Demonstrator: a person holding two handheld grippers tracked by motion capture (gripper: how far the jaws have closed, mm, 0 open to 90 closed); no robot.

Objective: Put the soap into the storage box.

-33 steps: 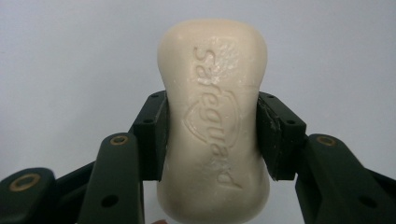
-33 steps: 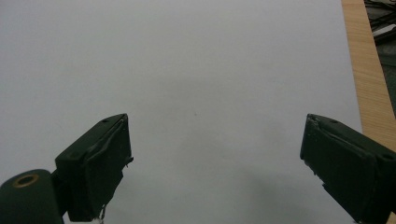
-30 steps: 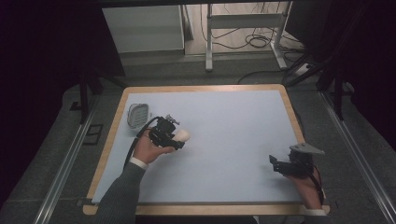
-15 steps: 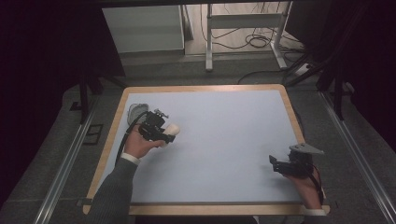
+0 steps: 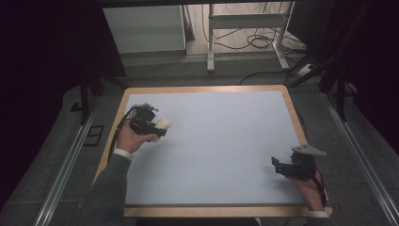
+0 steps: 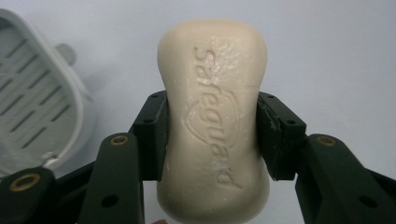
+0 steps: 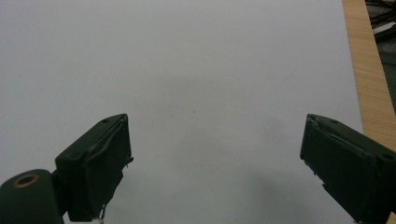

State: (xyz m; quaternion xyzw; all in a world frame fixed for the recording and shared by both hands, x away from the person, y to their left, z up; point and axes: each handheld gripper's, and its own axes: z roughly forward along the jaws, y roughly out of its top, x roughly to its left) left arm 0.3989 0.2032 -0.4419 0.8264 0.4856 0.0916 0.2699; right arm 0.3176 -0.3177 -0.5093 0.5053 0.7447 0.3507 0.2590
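Between the left gripper point(image 6: 211, 135) fingers point(image 6: 152, 135) sits a cream soap bar point(image 6: 214, 121), pinched hard at its waist, both pads pressing into the sides, logo facing the camera. So that one's clamped tight on the soap, no question.

What changed: compared to a second ago, the left hand point(image 5: 129, 137) has carried the bar back and left across the surface point(image 5: 221, 141), from out beyond the grey soap dish toward the near-left corner where the dish sits. In the left gripper view the soap dish point(image 6: 35, 98) is now just beside the bar, off to the left, slotted bottom showing and nothing in it. My read is the soap's headed for that dish, and it's nearly lined up but not over it yet. Next bit would be a small sideways shift, then lower and let go.

Pose-wise the left forearm comes in from the bottom left, wrist angled so the bar pokes out to the right in the high view.

The right gripper point(image 5: 282, 165) hasn't budged, parked near the front-right edge, fingers point(image 7: 95, 168) spread wide with nothing between them.
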